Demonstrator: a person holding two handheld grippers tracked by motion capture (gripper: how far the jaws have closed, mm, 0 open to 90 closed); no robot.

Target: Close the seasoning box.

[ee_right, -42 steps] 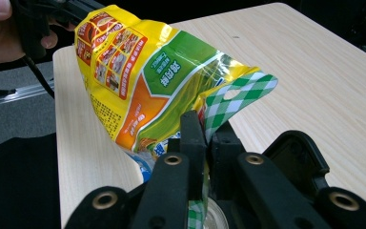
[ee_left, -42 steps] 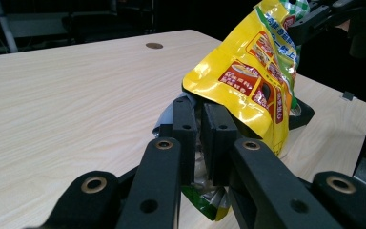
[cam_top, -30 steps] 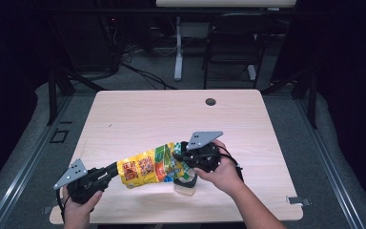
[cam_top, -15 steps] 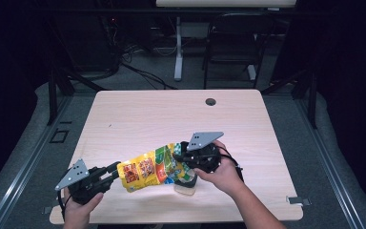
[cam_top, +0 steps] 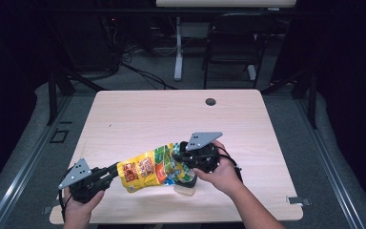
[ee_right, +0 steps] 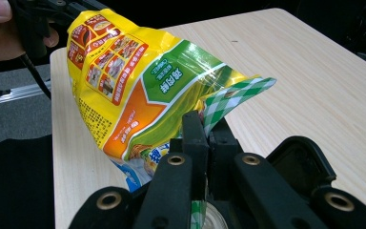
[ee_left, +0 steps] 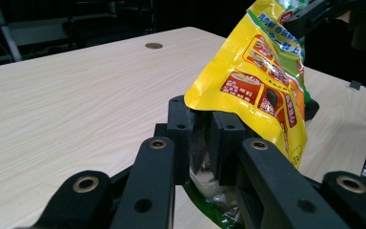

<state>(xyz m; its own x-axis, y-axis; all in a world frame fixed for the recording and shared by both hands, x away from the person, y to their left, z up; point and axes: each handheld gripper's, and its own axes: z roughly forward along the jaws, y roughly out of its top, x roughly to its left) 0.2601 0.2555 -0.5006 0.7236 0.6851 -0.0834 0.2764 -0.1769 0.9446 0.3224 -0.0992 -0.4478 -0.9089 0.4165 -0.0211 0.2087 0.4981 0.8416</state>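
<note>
- The yellow and green snack bag point(cam_top: 147, 167) hangs stretched between the two tongs, lifted above the near part of the counter point(cam_top: 162, 114).
- The left tongs point(cam_top: 113, 170) have just been closing and now pinch the bag's yellow end.
- The right tongs point(cam_top: 178, 155) are clamped on the bag's green checkered end.
- A small round container point(cam_top: 186, 187) sits on the counter below the right hand point(cam_top: 221, 171).

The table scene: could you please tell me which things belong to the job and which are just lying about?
In the job:
- yellow snack bag
- left gripper, closing on one end
- right gripper, shut on the other end

Lying about:
- table
- grommet hole
- chair
</note>
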